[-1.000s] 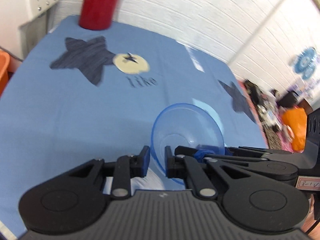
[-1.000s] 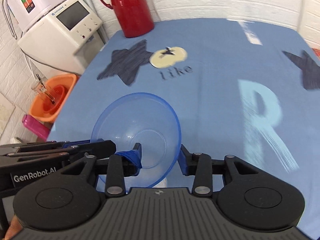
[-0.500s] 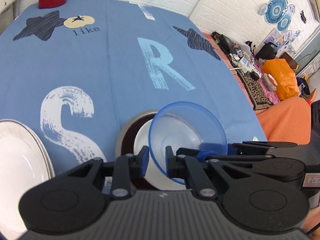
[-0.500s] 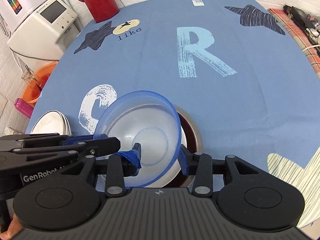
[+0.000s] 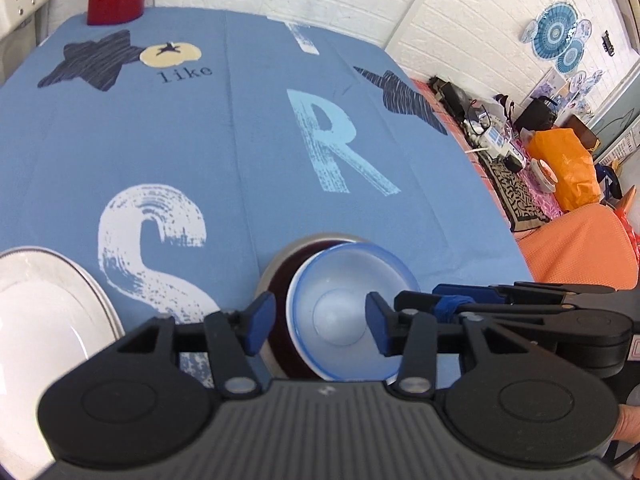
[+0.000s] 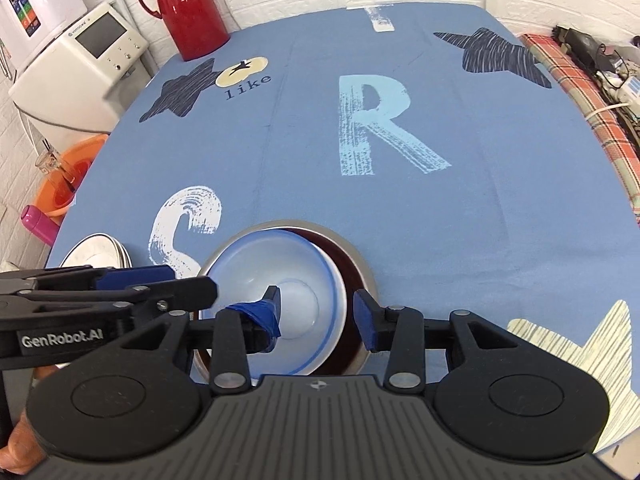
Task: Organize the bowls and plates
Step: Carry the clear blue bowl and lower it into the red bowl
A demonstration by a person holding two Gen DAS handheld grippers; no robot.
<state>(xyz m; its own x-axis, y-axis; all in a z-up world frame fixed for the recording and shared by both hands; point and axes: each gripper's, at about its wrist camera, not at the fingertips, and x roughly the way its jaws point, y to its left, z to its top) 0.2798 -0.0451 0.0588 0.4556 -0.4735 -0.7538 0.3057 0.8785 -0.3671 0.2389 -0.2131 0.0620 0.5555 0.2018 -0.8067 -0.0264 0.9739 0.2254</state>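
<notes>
While both tools gape, the blue bowl [image 5: 344, 316] sits nested between left tool [image 5: 320, 328] and right tool [image 6: 318, 312].

Translucent glossy plastic bowl [image 5: 344, 312], matt cloth [image 5: 240, 140]

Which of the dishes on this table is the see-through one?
The clear blue plastic bowl, nested in the white bowl inside the metal-rimmed dark bowl. The white plates at left are opaque.
</notes>
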